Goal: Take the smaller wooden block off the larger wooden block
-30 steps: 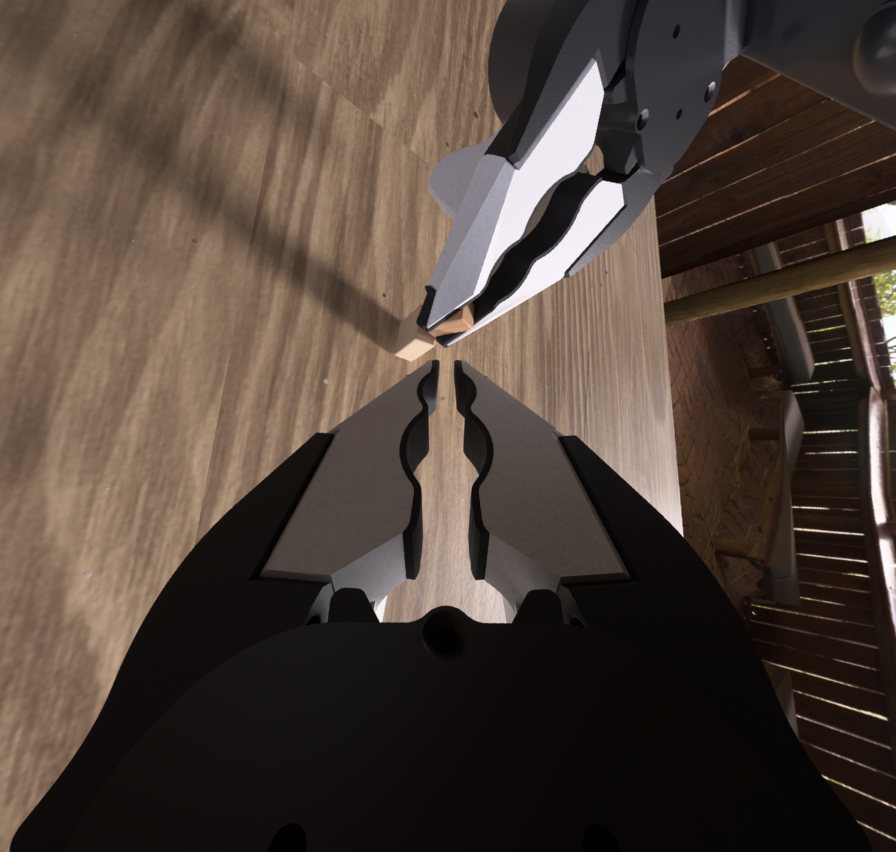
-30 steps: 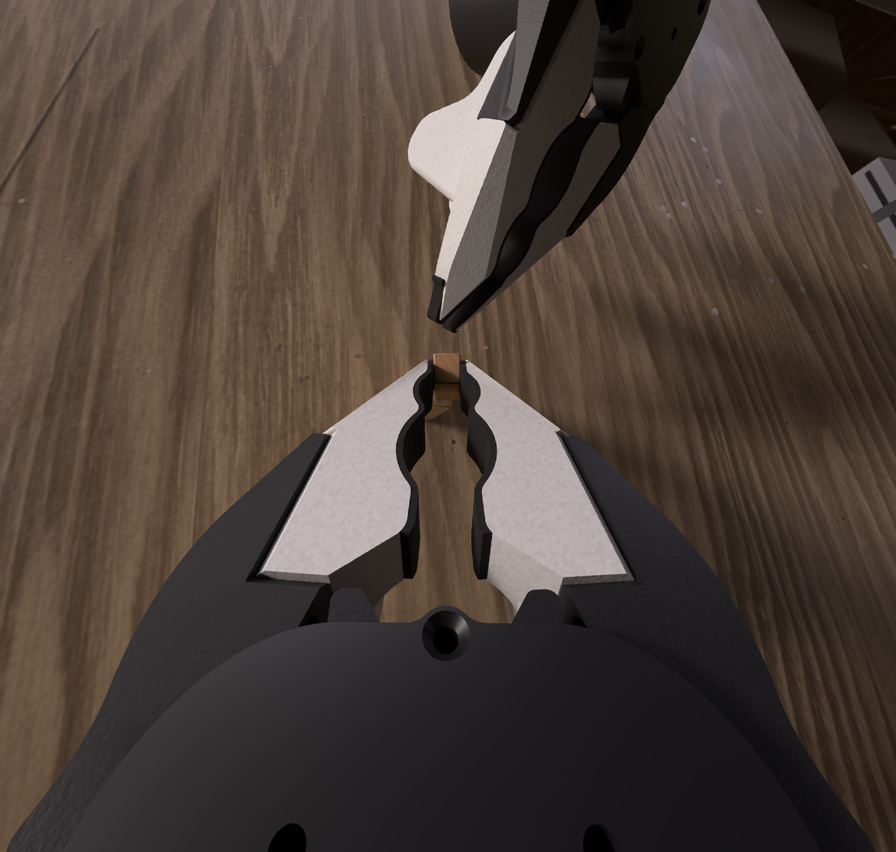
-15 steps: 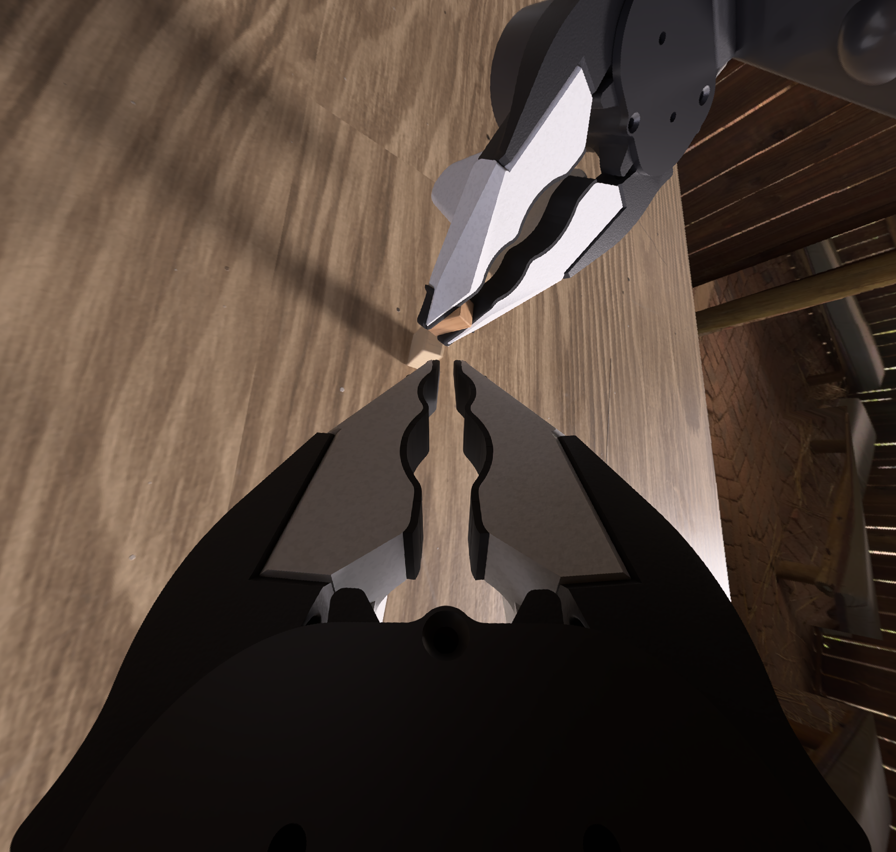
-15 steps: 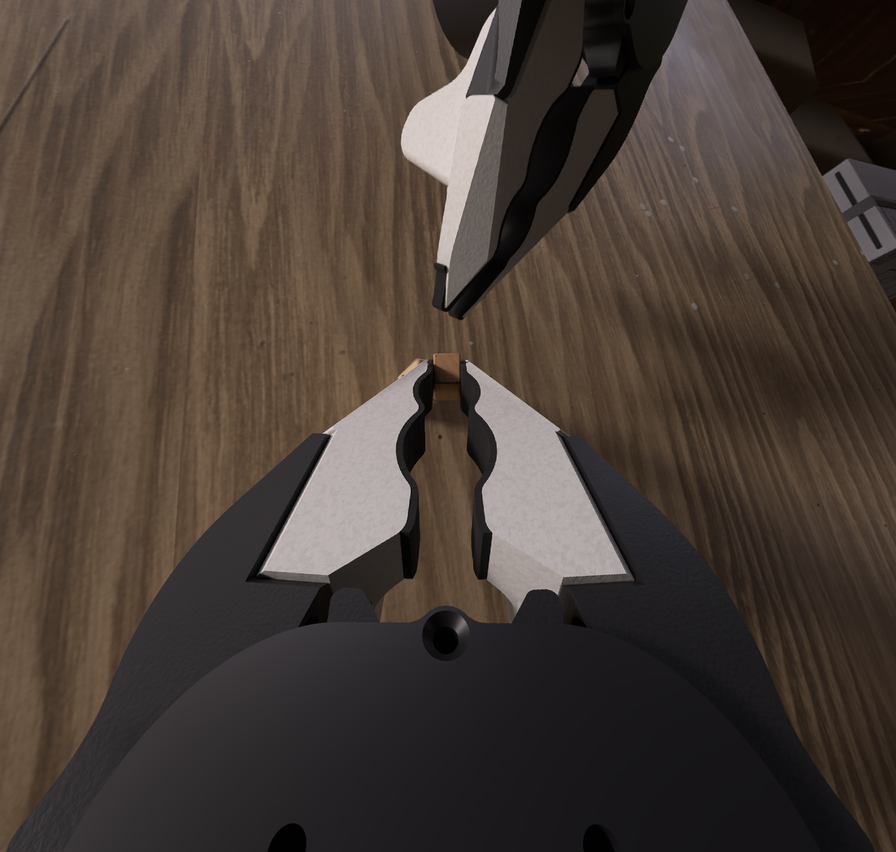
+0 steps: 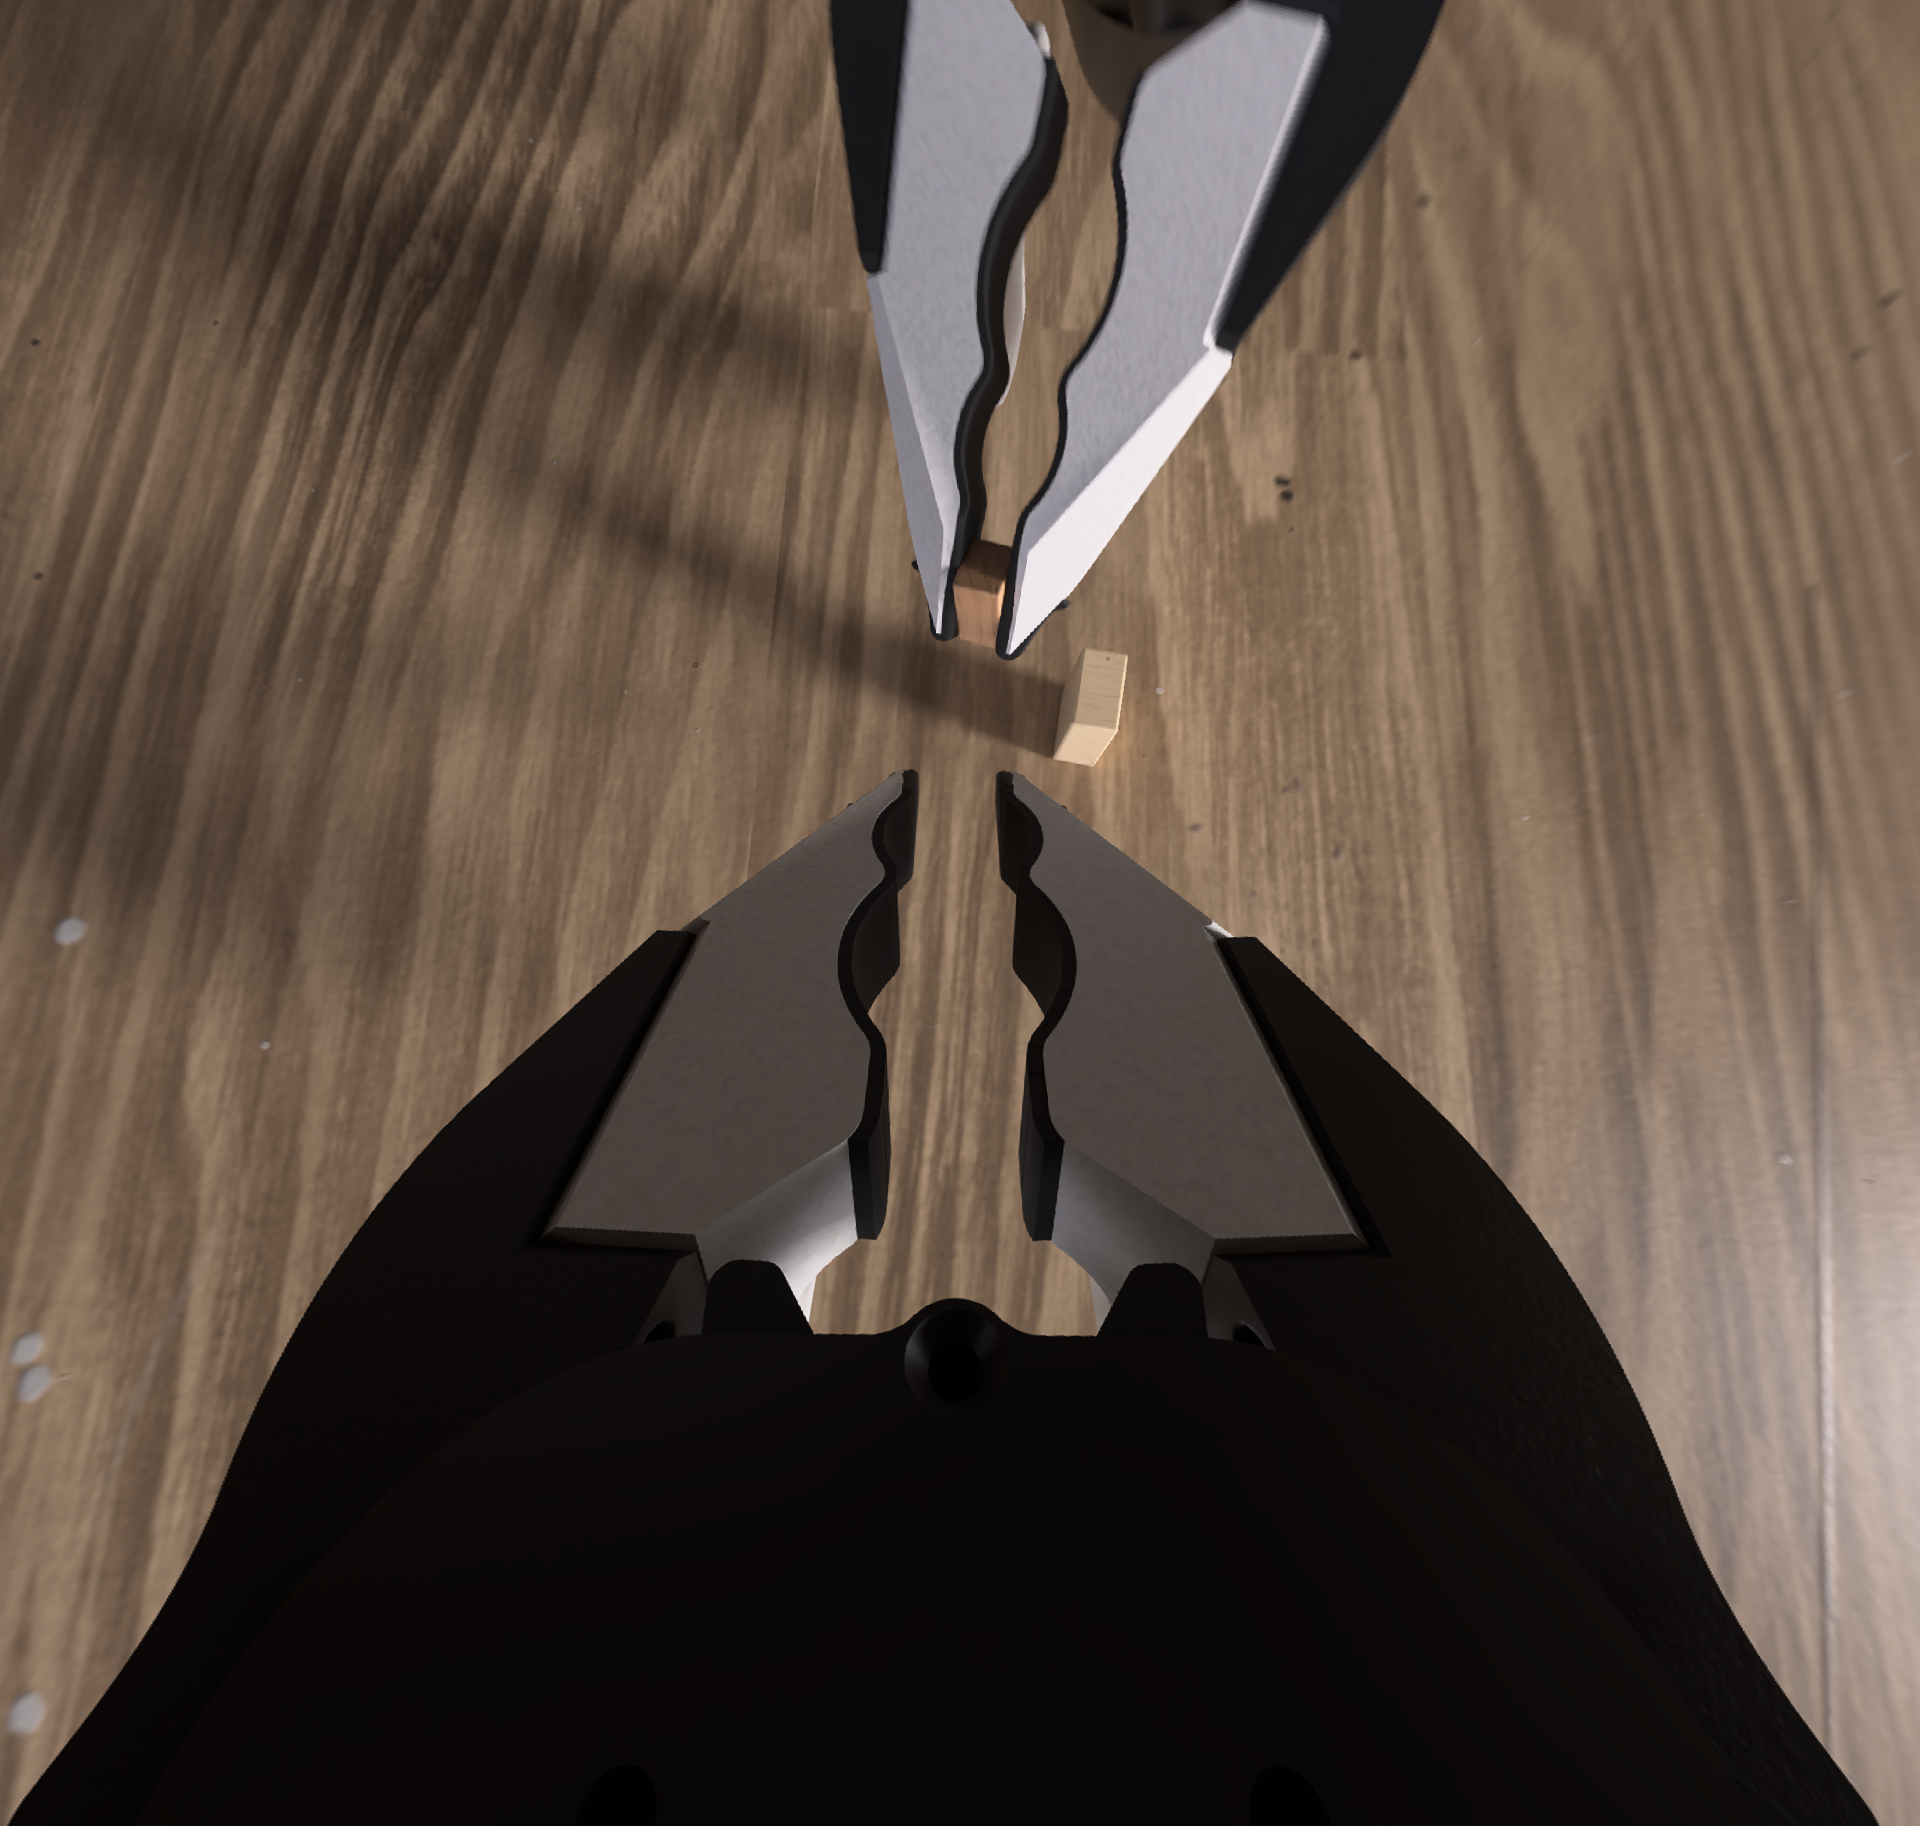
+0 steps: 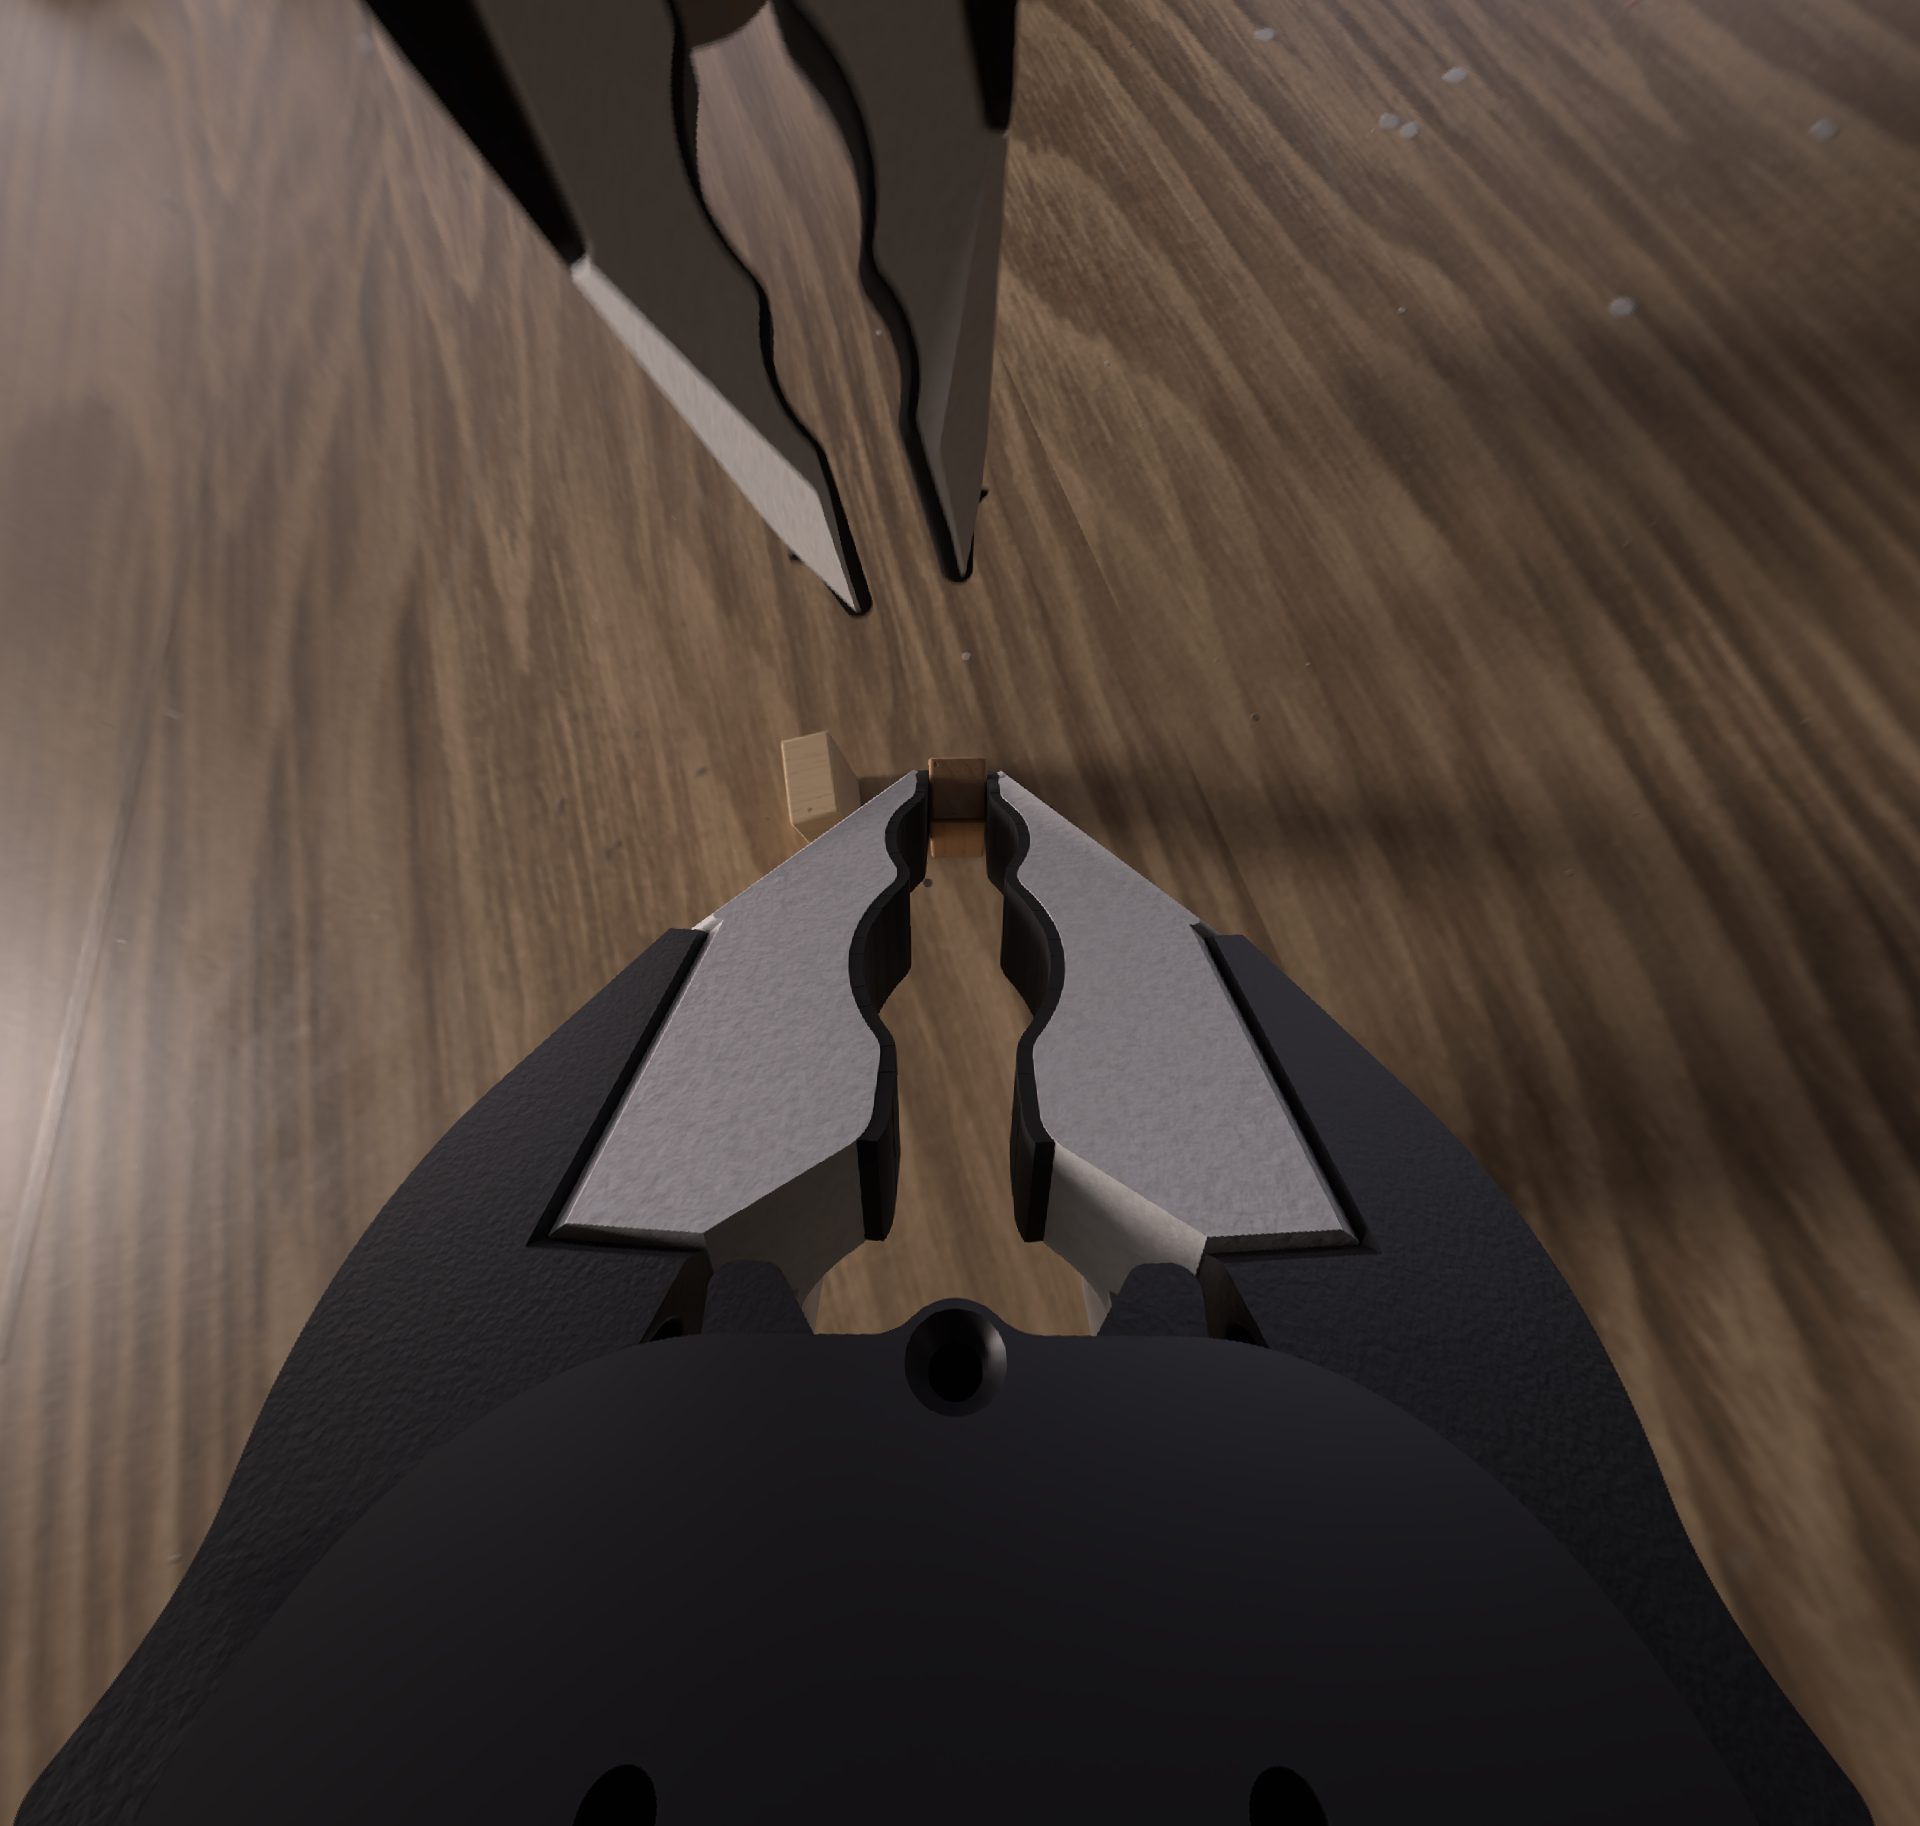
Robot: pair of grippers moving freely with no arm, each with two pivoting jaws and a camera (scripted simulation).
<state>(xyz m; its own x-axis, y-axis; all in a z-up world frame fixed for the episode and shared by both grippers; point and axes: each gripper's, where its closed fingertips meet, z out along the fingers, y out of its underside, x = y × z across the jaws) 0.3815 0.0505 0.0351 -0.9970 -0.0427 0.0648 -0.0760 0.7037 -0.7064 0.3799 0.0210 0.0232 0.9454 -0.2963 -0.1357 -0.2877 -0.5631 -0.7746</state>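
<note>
Beside the larger wooden block [image 5: 1091, 706], apart and slightly raised, my right gripper [image 6: 957, 805] pinches the smaller wooden block [image 6: 956, 787]; left gripper [image 5: 957, 777] narrow, empty, facing it.

Ahead of your left gripper [image 5: 957, 777] the right gripper [image 5: 975, 630], clamping the smaller wooden block [image 5: 980, 600], blocks the straight path; the larger wooden block [image 5: 1091, 706] stands just beside it, while the wooden tabletop [image 5: 416, 633] lies open on both sides
</note>
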